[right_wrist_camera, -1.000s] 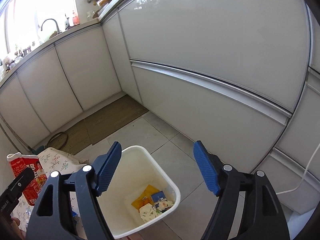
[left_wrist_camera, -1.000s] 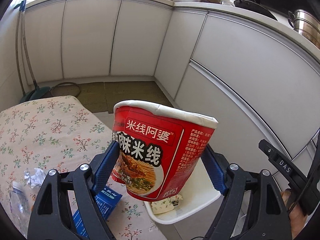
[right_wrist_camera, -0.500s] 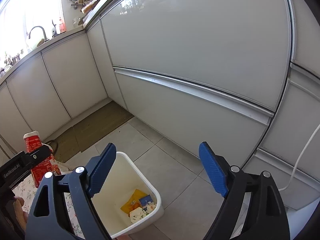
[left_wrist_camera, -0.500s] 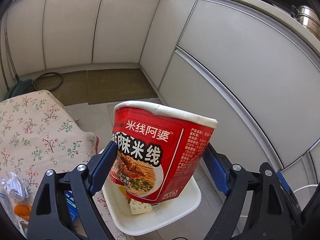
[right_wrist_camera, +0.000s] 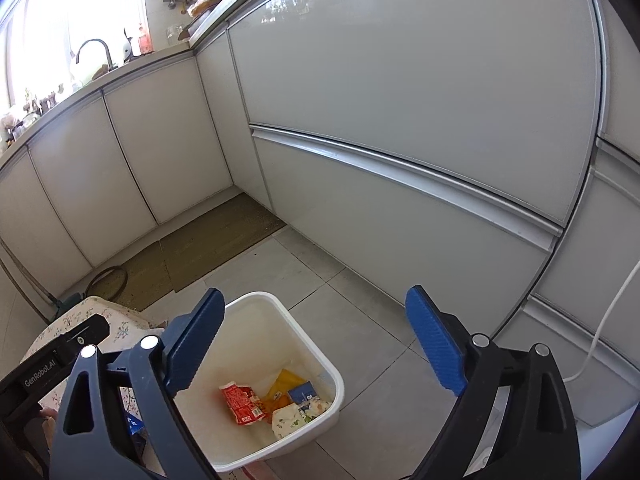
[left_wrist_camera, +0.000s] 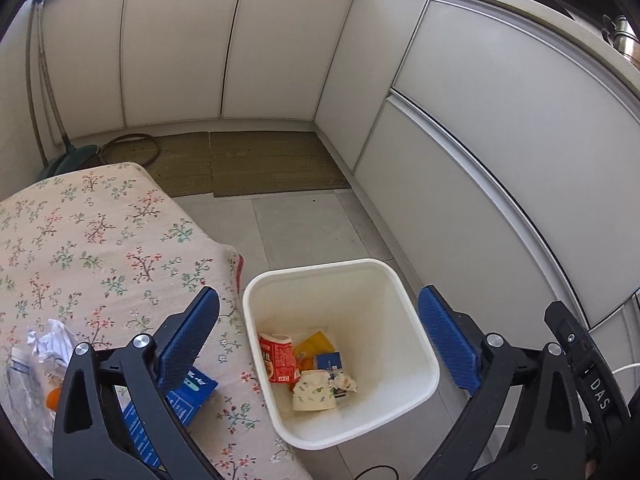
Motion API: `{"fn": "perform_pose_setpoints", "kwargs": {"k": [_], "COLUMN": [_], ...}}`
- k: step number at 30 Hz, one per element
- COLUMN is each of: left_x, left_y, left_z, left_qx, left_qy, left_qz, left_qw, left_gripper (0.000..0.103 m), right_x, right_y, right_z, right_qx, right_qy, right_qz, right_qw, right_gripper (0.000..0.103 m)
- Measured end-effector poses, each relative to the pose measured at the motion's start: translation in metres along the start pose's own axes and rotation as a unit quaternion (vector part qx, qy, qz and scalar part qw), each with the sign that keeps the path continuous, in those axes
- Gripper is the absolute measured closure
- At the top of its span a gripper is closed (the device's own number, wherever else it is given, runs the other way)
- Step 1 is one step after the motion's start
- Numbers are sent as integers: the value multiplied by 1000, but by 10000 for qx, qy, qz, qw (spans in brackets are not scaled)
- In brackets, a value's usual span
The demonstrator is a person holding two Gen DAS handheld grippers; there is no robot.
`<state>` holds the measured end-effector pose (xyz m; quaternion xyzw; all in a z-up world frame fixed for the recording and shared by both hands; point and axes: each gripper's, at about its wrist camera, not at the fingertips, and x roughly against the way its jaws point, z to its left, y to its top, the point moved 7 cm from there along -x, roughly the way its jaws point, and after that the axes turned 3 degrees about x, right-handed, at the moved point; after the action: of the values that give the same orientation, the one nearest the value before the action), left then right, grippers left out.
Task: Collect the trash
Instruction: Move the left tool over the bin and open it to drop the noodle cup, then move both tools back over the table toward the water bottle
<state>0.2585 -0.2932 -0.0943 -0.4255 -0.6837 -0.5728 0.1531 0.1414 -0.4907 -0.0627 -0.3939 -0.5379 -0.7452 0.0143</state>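
The red noodle cup (left_wrist_camera: 278, 358) lies inside the white bin (left_wrist_camera: 416, 320) on the floor, among a yellow wrapper, a small blue box and a floral paper cup (left_wrist_camera: 312, 390). My left gripper (left_wrist_camera: 320, 340) hangs above the bin, its jaws opening wide with nothing between them. My right gripper (right_wrist_camera: 312, 344) is also over the white bin (right_wrist_camera: 324, 360), jaws opening and empty; the red noodle cup (right_wrist_camera: 240, 400) shows below it. On the floral tablecloth (left_wrist_camera: 100, 248) remain a blue box (left_wrist_camera: 188, 396), crumpled white paper (left_wrist_camera: 52, 340) and a clear plastic bottle (left_wrist_camera: 24, 380).
White kitchen cabinets (left_wrist_camera: 500, 160) close in on the far and right sides. A brown mat (left_wrist_camera: 256, 164) covers the floor at the corner, with a broom (left_wrist_camera: 72, 156) leaning at the left. A white cable (right_wrist_camera: 608, 320) runs down the right cabinet.
The left jaws spread and the red noodle cup dropped from them into the bin. The left gripper tilted down over the bin. The right jaws widened a little.
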Motion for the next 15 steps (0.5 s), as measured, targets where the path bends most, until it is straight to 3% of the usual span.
{"fn": "perform_pose_setpoints", "kwargs": {"k": [7, 15], "left_x": [36, 69], "left_y": [0, -10], "left_z": [39, 91], "left_qx": [156, 335], "left_qy": [369, 723], "left_qz": [-271, -319], "left_qw": [9988, 9963], "left_gripper": [8, 8], "right_x": [13, 26], "right_y": [-14, -27], "right_z": [41, 92], "right_qx": [400, 804], "right_qy": [287, 495], "right_qz": [128, 65], "right_qw": [9987, 9955], "right_gripper": [13, 11]}}
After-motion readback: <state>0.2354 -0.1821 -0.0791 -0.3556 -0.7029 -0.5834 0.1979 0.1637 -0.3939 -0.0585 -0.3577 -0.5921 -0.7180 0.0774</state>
